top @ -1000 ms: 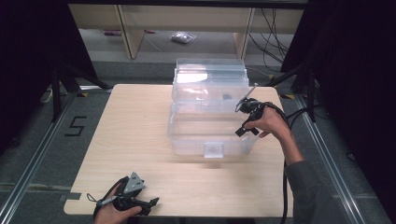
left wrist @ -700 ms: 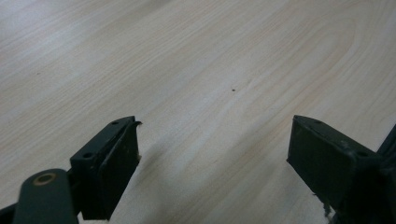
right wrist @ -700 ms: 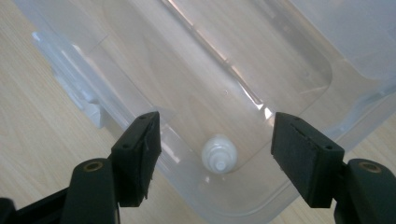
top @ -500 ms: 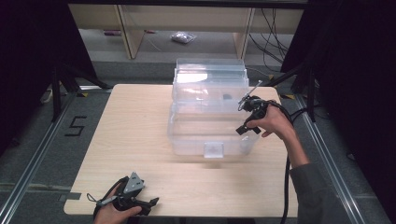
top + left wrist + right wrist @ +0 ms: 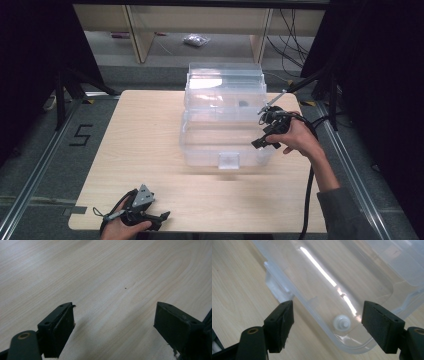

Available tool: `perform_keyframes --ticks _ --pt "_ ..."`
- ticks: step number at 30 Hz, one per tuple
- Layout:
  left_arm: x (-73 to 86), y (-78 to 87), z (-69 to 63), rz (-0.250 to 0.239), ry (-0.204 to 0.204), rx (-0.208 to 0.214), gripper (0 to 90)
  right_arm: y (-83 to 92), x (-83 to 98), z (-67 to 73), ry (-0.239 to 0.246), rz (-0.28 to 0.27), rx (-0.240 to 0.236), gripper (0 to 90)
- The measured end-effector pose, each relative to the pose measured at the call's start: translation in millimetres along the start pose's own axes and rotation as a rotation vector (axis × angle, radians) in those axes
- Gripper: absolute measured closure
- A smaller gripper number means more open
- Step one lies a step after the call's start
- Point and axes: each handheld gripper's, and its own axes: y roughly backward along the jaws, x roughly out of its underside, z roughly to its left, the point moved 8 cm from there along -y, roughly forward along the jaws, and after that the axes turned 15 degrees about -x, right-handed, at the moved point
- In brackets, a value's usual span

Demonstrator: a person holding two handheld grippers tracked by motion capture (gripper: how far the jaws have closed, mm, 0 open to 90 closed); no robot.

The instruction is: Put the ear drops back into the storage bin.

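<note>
Your right gripper (image 5: pixel 264 136) has just been opening its jaws wide over the clear plastic box's (image 5: pixel 222 132) corner, gripping nothing, while your left gripper (image 5: pixel 150 216) sits open on the table (image 5: pixel 140 140).

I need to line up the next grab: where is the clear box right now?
In the high view the clear box sits on the table's far right half, lid open. The open right tool hangs at its near right corner.

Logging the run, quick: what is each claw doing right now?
Left claw: open, holding nothing, over the table.
Right claw: just opened, holding nothing, above the clear box.
</note>
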Motion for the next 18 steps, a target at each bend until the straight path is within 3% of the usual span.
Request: perform_keyframes --ticks 5,6,7,9,11,13,14,16,17,18 --pt "-0.7 -0.3 0.2 -0.007 0.006 -0.003 15.9 2.9 2.2 5.1 0.007 -0.042 0.01 24.6" --pt "0.2 0.0 1.5 0.002 -0.011 -0.005 15.9 3.0 3.1 5.8 0.002 -0.043 0.015 24.5" --pt "-1.4 -1.1 -1.5 -0.012 0.028 -0.003 15.9 2.7 4.4 7.4 0.003 -0.049 0.013 24.5" --pt "-1.7 -0.8 -1.8 -0.015 0.032 -0.002 15.9 2.2 5.5 8.4 0.029 -0.065 0.011 24.5" --pt "-2.5 -0.6 -0.7 -0.021 0.029 -0.006 15.9 1.2 7.4 13.4 0.007 -0.081 0.007 24.5" --pt "-0.3 0.6 1.6 -0.002 -0.011 -0.004 15.9 1.8 8.2 17.1 0.013 -0.09 0.007 24.4" --pt "-1.9 -0.7 -0.4 -0.017 0.022 -0.008 15.9 1.7 8.1 18.8 0.019 -0.1 0.008 24.4" --pt "-2.4 -0.6 -2.5 -0.019 0.037 -0.001 15.9 0.9 8.4 23.4 0.021 -0.112 0.001 24.3" --pt "-0.9 0.4 -0.8 -0.007 0.003 0.003 15.9 1.0 9.9 25.7 0.011 -0.111 0.002 24.3" --pt "-0.9 0.2 -0.8 -0.007 0.005 0.003 15.9 0.3 9.2 26.5 0.04 -0.118 0.002 24.2"
